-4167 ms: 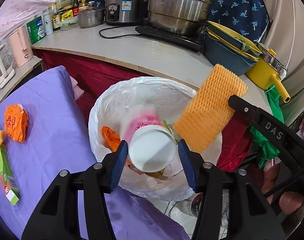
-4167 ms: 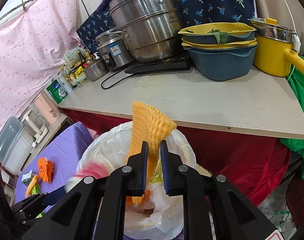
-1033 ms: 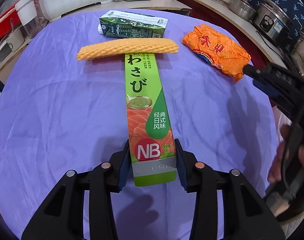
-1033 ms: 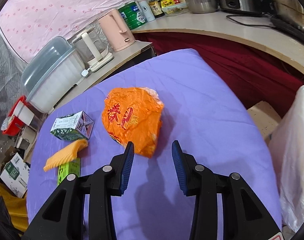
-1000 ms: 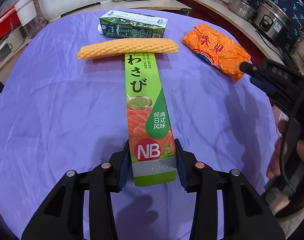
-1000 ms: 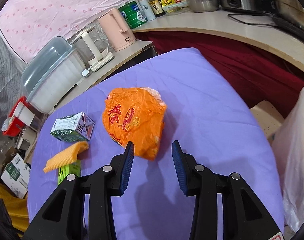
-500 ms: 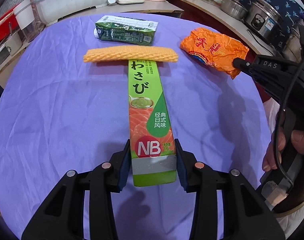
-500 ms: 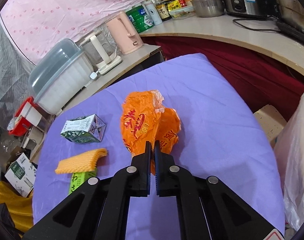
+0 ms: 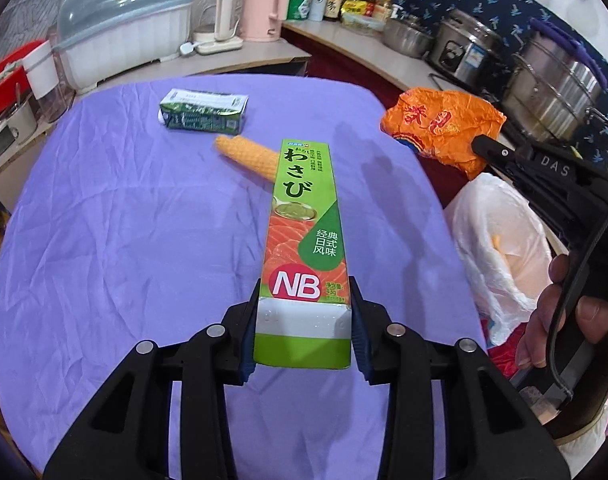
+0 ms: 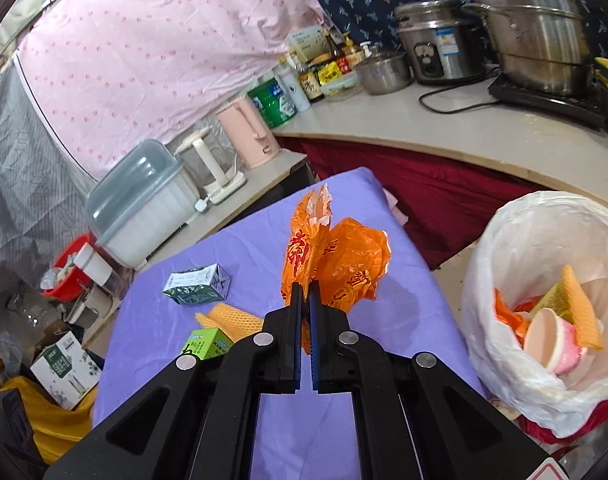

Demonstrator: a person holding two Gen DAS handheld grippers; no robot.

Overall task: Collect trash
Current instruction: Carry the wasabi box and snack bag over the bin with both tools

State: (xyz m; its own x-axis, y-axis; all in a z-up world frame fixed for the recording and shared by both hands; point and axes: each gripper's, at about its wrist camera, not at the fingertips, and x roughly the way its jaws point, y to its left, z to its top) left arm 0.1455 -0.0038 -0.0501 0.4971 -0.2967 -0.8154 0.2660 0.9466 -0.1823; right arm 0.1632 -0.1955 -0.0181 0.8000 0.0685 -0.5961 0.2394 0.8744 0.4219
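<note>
Wasabi box (image 9: 303,240), marked "NB" and "わさび", sits clamped in the left gripper (image 9: 304,330); the right gripper (image 10: 304,312) pinches an orange wrapper (image 10: 336,256). White-lined trash bin (image 10: 504,344) holds 1 pink cup (image 10: 556,340) among scraps.

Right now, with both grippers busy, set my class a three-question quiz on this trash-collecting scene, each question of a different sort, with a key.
1. True or false: the left gripper has its jaws shut on the wasabi box.
2. What does the right gripper hold: A) milk carton, B) orange wrapper, C) paper cup?
3. Fill in: the yellow foam net and the milk carton lie on the purple ____.

Key
1. True.
2. B, the orange wrapper.
3. Tablecloth.
</note>
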